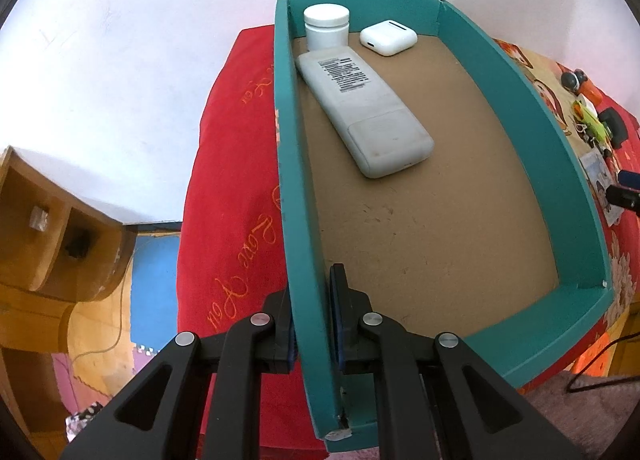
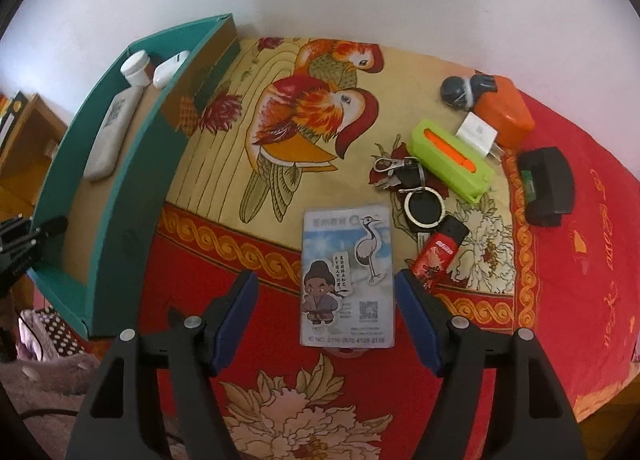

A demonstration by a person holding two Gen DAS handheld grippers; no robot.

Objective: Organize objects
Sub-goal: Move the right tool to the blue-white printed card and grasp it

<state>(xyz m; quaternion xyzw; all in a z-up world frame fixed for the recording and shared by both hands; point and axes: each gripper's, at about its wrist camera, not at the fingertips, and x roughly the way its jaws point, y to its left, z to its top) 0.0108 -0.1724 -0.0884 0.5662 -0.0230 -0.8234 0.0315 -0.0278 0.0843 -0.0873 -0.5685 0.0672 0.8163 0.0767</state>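
Between the wide-apart fingers of the right gripper [image 2: 326,314] lies a printed card [image 2: 347,276] flat on the patterned bedspread [image 2: 560,280], its long axis running straight away from the wrist, with a red lighter [image 2: 438,258] just beside it. Off to the left, the left gripper [image 1: 313,334] is clamped on the near side wall of the teal tray [image 1: 576,196]. Inside, a white remote [image 1: 362,110] lies slantwise, pointing toward a white jar [image 1: 326,26] and an earbud case [image 1: 388,37] at the far end.
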